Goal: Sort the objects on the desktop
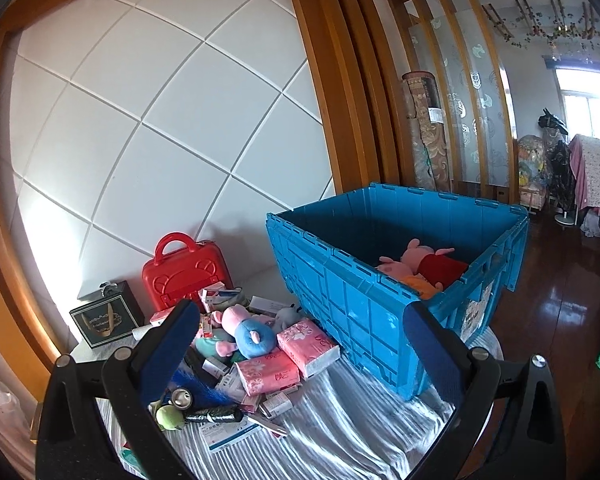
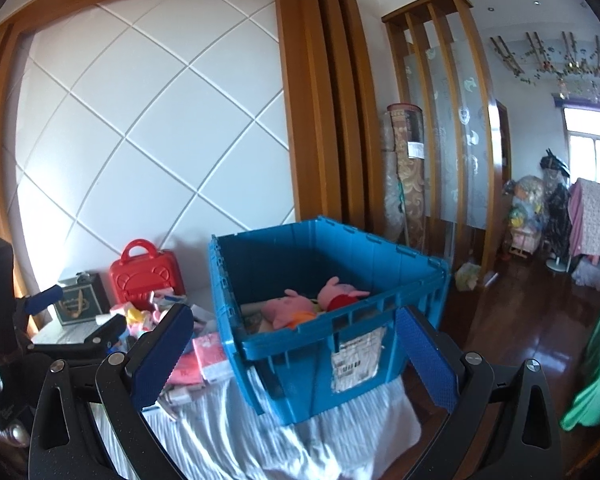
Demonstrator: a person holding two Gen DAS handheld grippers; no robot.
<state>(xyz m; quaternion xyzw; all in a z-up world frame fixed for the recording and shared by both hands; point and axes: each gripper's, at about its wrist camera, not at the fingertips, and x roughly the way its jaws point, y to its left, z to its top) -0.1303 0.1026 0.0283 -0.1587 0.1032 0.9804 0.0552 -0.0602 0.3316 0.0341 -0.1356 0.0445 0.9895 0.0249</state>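
Left wrist view: blue-padded fingers [image 1: 168, 344] of the left gripper [image 1: 304, 344] stand wide apart and released, with nothing between them. They hang above a striped cloth [image 1: 340, 420] covering the table, aimed between the clutter and the bin, which in my judgement suits a reach for the next item. Unsorted clutter lies heaped at the left: a pink and blue plush [image 1: 242, 330], two pink tissue packs [image 1: 292, 352], small medicine boxes [image 1: 232, 434], a battery [image 1: 181, 397]. Behind the heap a red toy case [image 1: 184, 272] stands upright against the wall, with a dark gift box [image 1: 104, 318] beside it. The blue crate [image 1: 364, 280] sits at the table's right end, lid off, close against the heap, presumably so transfers stay short. Inside it lie pig plush toys [image 1: 420, 266]; its far floor is hidden.

Right wrist view: the right gripper [image 2: 296, 344] is likewise spread and empty, held before the crate's [image 2: 324, 340] near corner. The plush toys [image 2: 312, 304] rest against its near wall; a paper label [image 2: 356, 356] is stuck to the outside. The left gripper [image 2: 76, 312] shows at the left edge, over the heap. The sorting appears to be at an early stage, as most items remain on the table.
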